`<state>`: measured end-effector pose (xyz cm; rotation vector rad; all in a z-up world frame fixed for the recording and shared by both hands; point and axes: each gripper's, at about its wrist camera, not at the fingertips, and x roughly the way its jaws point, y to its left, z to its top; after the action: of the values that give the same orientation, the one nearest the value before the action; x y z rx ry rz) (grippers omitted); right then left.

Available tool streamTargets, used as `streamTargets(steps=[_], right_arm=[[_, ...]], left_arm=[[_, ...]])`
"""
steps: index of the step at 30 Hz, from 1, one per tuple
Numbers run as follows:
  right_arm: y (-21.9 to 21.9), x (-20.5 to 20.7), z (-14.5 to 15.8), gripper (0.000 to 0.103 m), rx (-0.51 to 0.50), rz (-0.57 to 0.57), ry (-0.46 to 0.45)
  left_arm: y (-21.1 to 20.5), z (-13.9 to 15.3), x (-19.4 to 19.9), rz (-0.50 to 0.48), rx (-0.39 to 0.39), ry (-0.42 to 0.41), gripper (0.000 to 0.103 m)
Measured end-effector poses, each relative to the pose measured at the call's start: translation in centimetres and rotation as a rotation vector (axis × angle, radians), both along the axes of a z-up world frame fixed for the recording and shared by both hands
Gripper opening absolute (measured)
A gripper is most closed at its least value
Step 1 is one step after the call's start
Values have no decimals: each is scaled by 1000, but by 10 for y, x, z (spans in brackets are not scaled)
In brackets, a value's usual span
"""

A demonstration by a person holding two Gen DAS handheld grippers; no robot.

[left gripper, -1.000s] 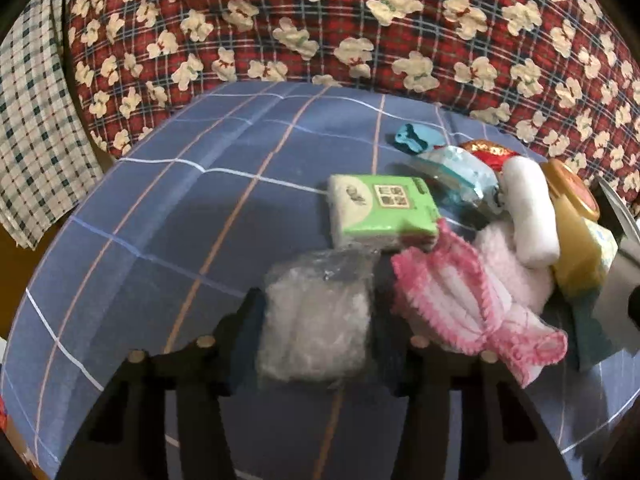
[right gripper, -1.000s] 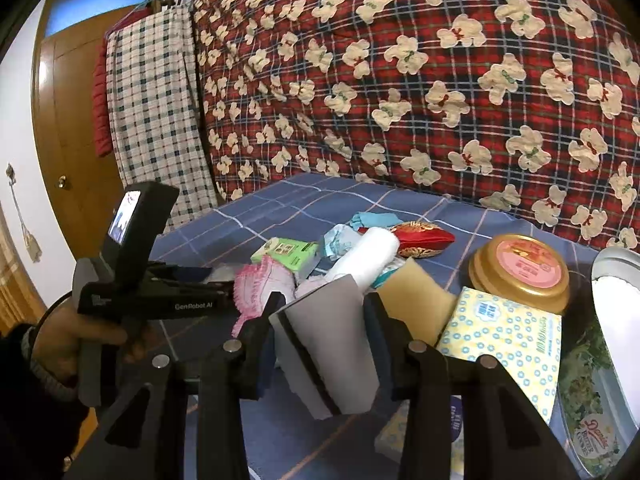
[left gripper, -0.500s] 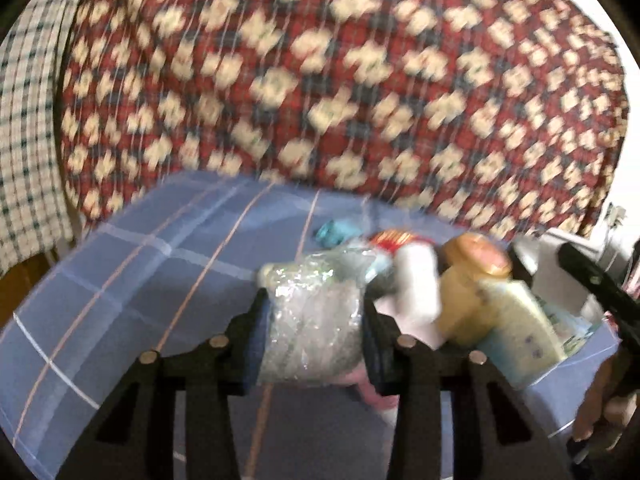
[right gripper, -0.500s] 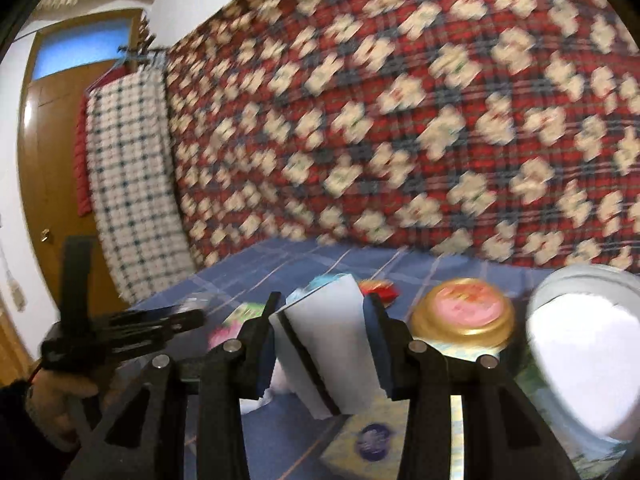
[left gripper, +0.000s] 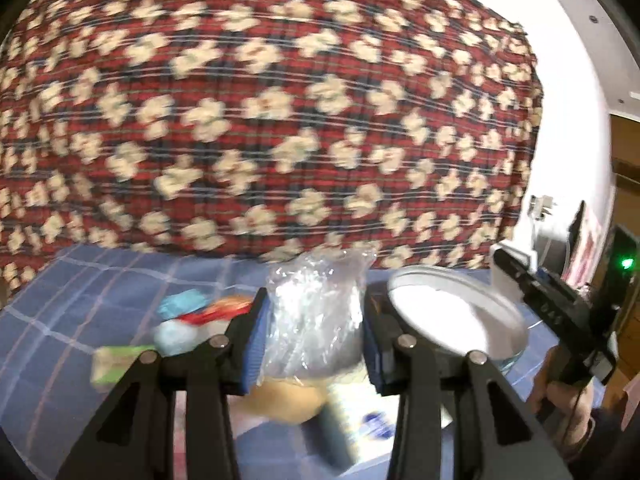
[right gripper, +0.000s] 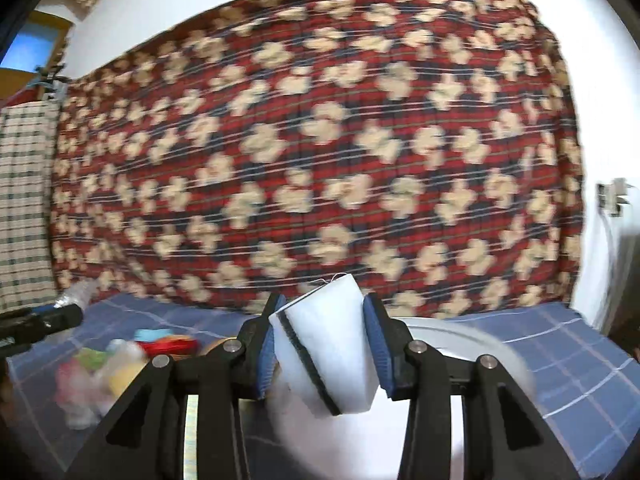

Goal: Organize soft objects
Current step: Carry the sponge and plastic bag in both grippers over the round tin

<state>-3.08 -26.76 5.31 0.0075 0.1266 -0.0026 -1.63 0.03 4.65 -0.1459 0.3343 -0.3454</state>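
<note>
Above the blue checked bedsheet point(left gripper: 92, 280), the left gripper point(left gripper: 314, 332) pinches a crinkly clear plastic bag point(left gripper: 316, 312) of white stuffing, held up in front of the red floral quilt point(left gripper: 260, 120). The right gripper point(right gripper: 320, 344) squeezes a white sponge with a dark layer point(right gripper: 328, 344) over a round white-bottomed basin point(right gripper: 460, 344). The remaining soft objects lie blurred in a pile point(right gripper: 104, 372) on the sheet to the left of the basin.
</note>
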Motion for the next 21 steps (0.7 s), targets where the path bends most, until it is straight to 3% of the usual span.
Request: streamTargets(steps=[6,13,17,21], right_arm=[[-46,13,-10,43,-23,-103,62],[-70,34,-23,44,7,-134,167],[-68,42,-31,44,-13,-151,214],[-72,49,-38,44,-1,-155,268]], left_arm=[[-71,5,20,-128,-37,0,40],[-162,-7,47,-221,19,44,40],[-193,-23,66,-238,49,113,40],[-199,-36,72,-238,45,162,40]])
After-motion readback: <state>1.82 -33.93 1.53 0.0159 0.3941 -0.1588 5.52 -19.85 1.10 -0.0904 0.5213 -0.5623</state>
